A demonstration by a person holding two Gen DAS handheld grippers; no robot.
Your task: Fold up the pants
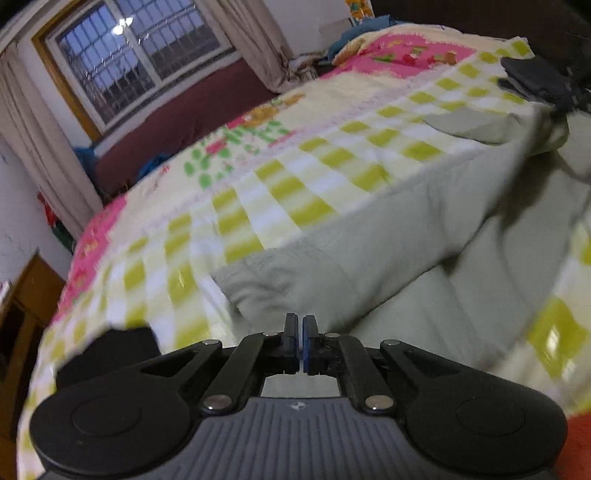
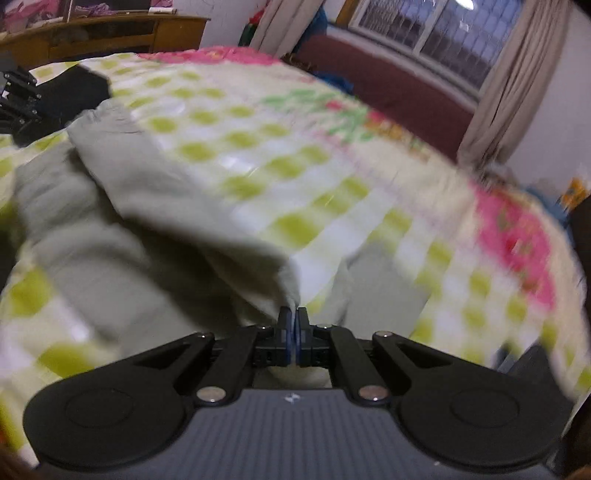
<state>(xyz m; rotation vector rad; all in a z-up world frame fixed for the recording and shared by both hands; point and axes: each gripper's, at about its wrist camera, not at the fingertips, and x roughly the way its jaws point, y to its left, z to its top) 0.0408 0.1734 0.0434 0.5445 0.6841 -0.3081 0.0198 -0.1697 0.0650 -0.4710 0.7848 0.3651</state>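
Two views, both blurred by motion. From the left wrist: pale grey-green cotton pants (image 1: pixel 388 236) spread across a bed with a yellow-green and white checked quilt (image 1: pixel 295 184), pink-bordered at the edges. One leg raised as a long slanting band from near the left claw (image 1: pixel 300 332) up toward the far right, the other lying flat beneath it. Left claw drawn together, fingers almost touching, cuffed hem just ahead of the tips; whether cloth sits between them, cannot tell. Right claw's black frame (image 1: pixel 546 85) visible far right at the other end of the fabric. Barred window (image 1: pixel 140 62) and beige curtains (image 1: pixel 40 155) behind.

From the right wrist: same pants (image 2: pixel 155 206) soft and creased, one gathered end (image 2: pixel 99 114) far left, a fold rising in a ridge down to the right claw (image 2: pixel 294 325). Right claw pressed together on a pinch of the grey-green fabric. Quilt (image 2: pixel 332 166) beneath, wooden cabinet (image 2: pixel 110 33) beyond.
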